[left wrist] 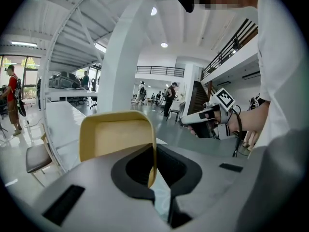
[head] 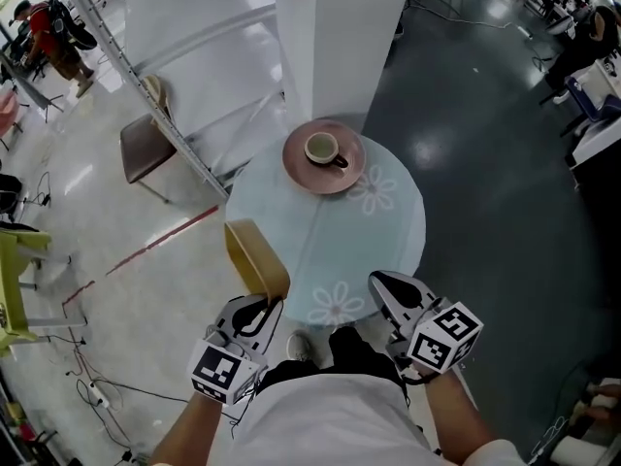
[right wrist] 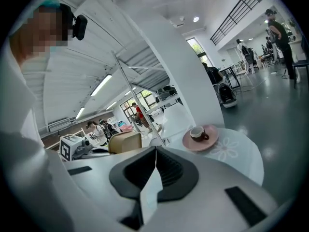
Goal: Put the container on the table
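A tan rectangular container [head: 254, 255] hangs tilted over the left edge of the round glass table [head: 320, 246]. My left gripper [head: 260, 311] is shut on its near rim. In the left gripper view the container [left wrist: 116, 137] stands up open-side toward the camera, its wall pinched between the jaws of the left gripper [left wrist: 153, 175]. My right gripper [head: 388, 289] is shut and holds nothing, over the table's near right edge. The right gripper [right wrist: 155, 153] looks across the table, with the container [right wrist: 124, 141] at its left.
A pink plate [head: 303, 173] carrying a cup [head: 322, 149] sits at the table's far side. A white column [head: 340, 37] stands just behind it. A brown chair [head: 146, 149] and a slanted rail are to the left. Cables lie on the floor at lower left.
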### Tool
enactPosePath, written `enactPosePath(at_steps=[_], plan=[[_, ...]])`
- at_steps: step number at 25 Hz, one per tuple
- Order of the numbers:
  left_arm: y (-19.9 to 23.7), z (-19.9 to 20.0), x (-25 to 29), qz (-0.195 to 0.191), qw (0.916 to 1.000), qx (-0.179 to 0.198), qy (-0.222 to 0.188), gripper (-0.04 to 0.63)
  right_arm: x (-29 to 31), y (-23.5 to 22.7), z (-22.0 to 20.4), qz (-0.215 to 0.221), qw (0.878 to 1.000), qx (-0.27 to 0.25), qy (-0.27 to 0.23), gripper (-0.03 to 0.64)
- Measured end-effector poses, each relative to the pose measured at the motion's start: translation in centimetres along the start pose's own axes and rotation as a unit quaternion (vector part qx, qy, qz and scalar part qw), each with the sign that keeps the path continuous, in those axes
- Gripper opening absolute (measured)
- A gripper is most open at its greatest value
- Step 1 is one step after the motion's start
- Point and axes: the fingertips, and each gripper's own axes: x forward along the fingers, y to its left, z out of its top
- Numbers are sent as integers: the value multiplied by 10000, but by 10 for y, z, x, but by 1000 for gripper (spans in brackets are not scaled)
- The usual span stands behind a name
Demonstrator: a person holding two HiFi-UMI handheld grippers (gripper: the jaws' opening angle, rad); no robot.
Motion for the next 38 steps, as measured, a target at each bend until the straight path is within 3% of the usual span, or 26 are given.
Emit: enactPosePath(at_steps=[11, 20, 34, 38], plan=[[-7, 12, 75, 389, 9983, -162, 406, 29, -1, -83, 26, 374, 9988, 186, 269, 20], [-9, -3, 123, 582, 9941, -354, 848, 29, 2, -139, 33, 623, 9966, 326, 421, 20], [21, -68, 153, 313, 9866, -557, 1498, 29, 31, -161, 13, 372, 9955, 525, 690, 20], [36, -95, 160, 120, 9837, -438, 1742, 29, 48, -155, 2, 259, 9942, 668, 800, 20]])
